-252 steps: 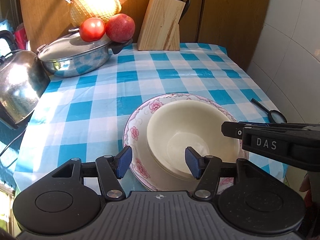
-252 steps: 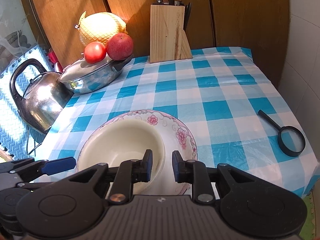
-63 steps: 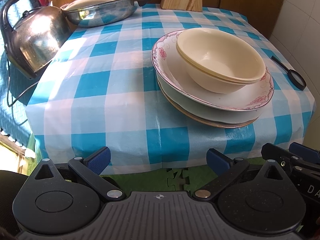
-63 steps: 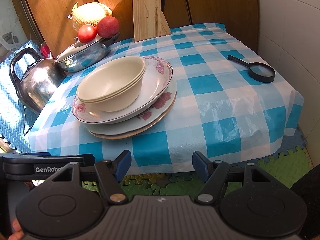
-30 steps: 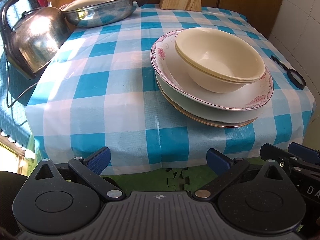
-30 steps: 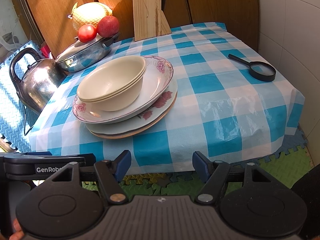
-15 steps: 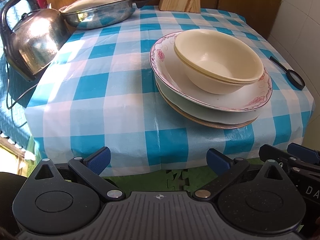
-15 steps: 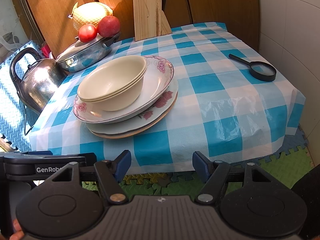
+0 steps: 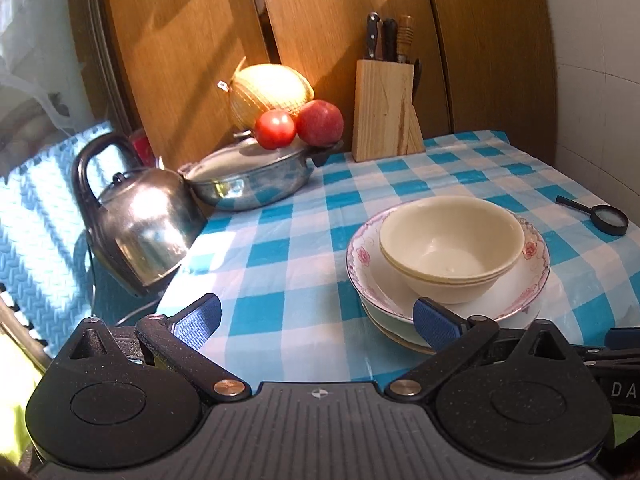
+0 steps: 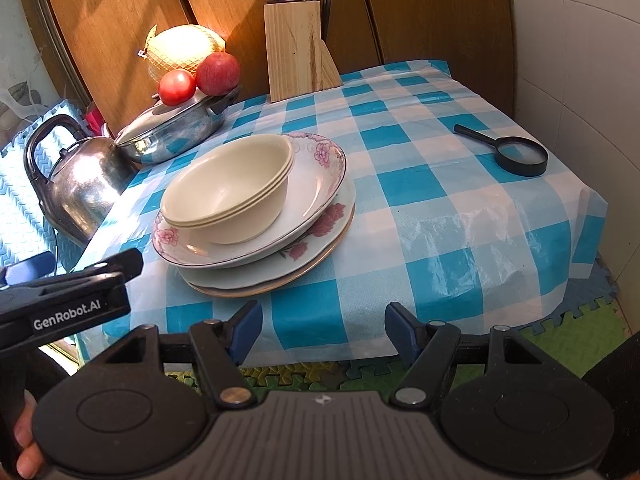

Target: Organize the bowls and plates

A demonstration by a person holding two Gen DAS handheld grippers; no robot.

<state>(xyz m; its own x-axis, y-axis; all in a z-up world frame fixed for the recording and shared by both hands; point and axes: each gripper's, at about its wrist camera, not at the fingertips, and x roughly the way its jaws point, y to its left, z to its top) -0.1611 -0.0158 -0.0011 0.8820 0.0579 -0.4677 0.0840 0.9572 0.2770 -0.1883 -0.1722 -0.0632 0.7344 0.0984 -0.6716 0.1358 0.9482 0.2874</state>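
Two nested cream bowls (image 10: 228,196) sit in a deep plate with a pink flower rim (image 10: 320,160). That plate rests on a rose-patterned plate (image 10: 324,224) and a tan-rimmed plate (image 10: 280,282), near the front of the blue checked table (image 10: 420,200). My right gripper (image 10: 324,332) is open and holds nothing, hanging off the table's front edge below the stack. My left gripper (image 9: 316,322) is also open and holds nothing, its right pad just in front of the stack (image 9: 452,248). In the right wrist view the left gripper (image 10: 80,264) shows at the left, beside the stack.
A steel kettle (image 9: 140,220) stands at the table's left edge. Behind it is a lidded pan (image 9: 248,176) carrying a tomato, an apple and a netted melon. A knife block (image 9: 384,112) stands at the back, a magnifying glass (image 10: 516,156) at the right. Foam mats (image 10: 560,320) cover the floor.
My left gripper has risen and tipped upward, so the cupboard doors and the whole table back now show and the stack sits low right. The right gripper has kept still.
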